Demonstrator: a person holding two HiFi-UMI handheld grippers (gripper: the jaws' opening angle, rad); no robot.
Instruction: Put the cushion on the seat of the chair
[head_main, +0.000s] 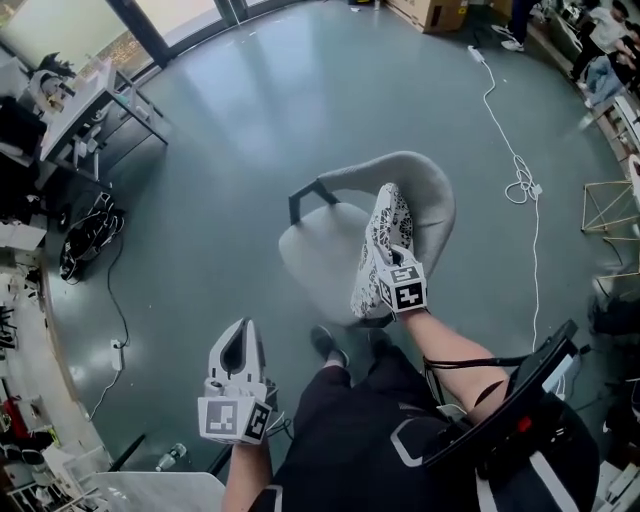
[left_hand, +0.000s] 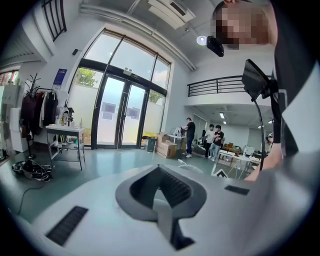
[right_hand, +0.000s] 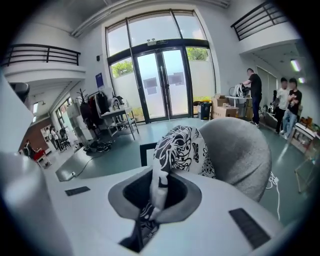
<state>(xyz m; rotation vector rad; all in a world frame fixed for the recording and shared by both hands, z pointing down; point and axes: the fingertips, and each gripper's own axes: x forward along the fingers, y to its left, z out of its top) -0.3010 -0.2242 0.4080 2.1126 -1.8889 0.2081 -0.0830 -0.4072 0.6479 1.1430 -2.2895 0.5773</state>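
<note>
1. The black-and-white patterned cushion (head_main: 383, 245) is pictured held on edge over the grey chair (head_main: 436, 200), its broad face turned to the backrest (right_hand: 240, 155) at the seat's right-hand side.
2. The right gripper (head_main: 397, 262) is seen clamped on the cushion's near edge, with the fabric pinched between its jaws.
3. The left gripper (head_main: 242, 328) is held low and well apart from the chair, its jaws together and nothing between them.
4. The carry to the chair is judged all but complete. The seat (head_main: 315, 262) is shown bare across its left half.
5. Whether the cushion's lower edge already touches the seat cannot be told.
6. Left to be done, it is judged: the cushion is to be laid flat on the seat and the grip let go.
</note>
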